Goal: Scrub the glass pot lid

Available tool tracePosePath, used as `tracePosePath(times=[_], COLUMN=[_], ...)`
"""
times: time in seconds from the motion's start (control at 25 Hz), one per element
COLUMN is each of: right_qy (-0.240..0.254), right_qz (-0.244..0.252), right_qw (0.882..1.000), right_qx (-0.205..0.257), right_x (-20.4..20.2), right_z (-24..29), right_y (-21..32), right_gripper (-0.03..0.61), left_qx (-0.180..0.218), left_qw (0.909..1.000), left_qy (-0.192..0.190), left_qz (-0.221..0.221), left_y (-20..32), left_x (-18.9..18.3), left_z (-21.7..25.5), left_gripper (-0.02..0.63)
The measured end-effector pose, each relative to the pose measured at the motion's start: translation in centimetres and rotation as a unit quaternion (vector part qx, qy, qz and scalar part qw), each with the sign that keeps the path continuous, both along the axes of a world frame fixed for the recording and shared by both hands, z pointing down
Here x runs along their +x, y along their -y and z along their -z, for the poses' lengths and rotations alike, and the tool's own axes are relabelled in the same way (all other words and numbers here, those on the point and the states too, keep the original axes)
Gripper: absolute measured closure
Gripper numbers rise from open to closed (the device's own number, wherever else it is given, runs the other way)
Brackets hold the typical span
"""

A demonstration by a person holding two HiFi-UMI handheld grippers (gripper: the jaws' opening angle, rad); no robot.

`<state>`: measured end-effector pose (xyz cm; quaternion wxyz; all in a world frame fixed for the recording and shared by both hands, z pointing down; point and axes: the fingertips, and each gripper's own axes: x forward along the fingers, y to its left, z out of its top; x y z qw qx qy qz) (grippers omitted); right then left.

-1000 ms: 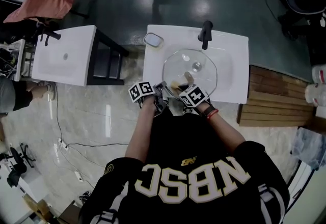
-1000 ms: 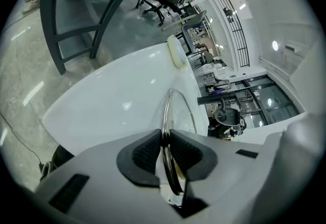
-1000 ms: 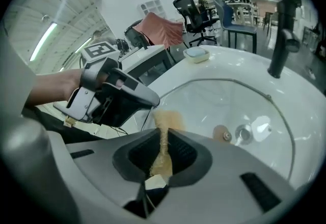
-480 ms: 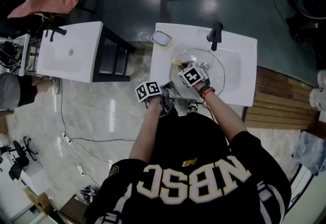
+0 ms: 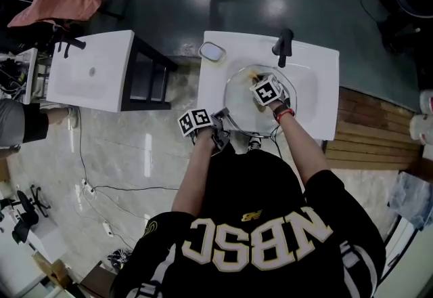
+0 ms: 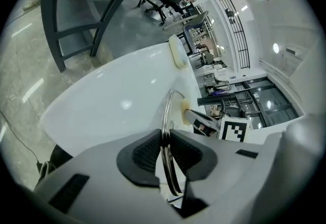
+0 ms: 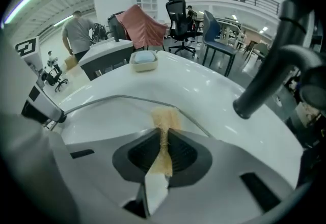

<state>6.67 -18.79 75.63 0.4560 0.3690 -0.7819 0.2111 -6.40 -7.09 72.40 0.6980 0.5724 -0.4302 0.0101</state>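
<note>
Right gripper [image 7: 165, 142] is clamped on tan scrub pad [image 7: 164, 118]. Pad tip is laid against glass pot lid [image 5: 238, 105] near its 12 o'clock rim. Lid is kept over basin of white sink [image 5: 318, 90]. Left gripper [image 6: 165, 147] is closed on lid's metal rim at 8 o'clock. Black faucet [image 5: 285, 46] is seen at 1 o'clock from lid.

From above, the right gripper [image 5: 259, 81] covers the middle of the glass pot lid [image 5: 239, 108], so its knob can't be seen. The scrub pad [image 7: 164, 121] sinks out of sight at its lower end, down between the tongs. The faucet [image 7: 265, 75] runs off the top edge.
</note>
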Motion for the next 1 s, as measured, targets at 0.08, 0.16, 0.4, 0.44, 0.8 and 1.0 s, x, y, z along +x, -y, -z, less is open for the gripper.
tracePosePath(times=[0.08,0.16,0.4,0.44,0.8,1.0], right_qy=[-0.017,-0.030,-0.071,-0.078,-0.072,-0.012], right_qz=[-0.017,-0.032,-0.058,-0.061,-0.047,-0.008], right_qw=[1.000,0.999,0.996,0.995,0.995,0.996], right_qx=[-0.007,-0.007,-0.016,-0.017,-0.056,-0.086], right_x=[2.2,4.1,8.9,9.5,10.8,6.8], right_z=[-0.1,-0.2,0.2,0.3,1.3,2.7], right_y=[-0.1,-0.2,-2.0,-2.6,-10.6,-14.6], right_gripper=[0.528,0.529,0.528,0.528,0.528,0.528], left_qx=[0.001,0.002,0.007,0.008,0.015,0.015], left_qw=[1.0000,1.0000,1.0000,0.9999,0.9997,0.9997], left_qy=[-0.001,-0.002,-0.007,-0.008,-0.018,-0.019], left_qz=[0.000,-0.001,-0.001,0.000,0.004,0.008], left_y=[0.0,0.0,0.0,0.0,0.1,0.2], left_x=[0.1,0.1,0.1,0.1,0.4,0.4], left_z=[0.1,0.2,0.3,0.4,0.9,0.8], left_gripper=[0.545,0.545,0.545,0.545,0.545,0.545])
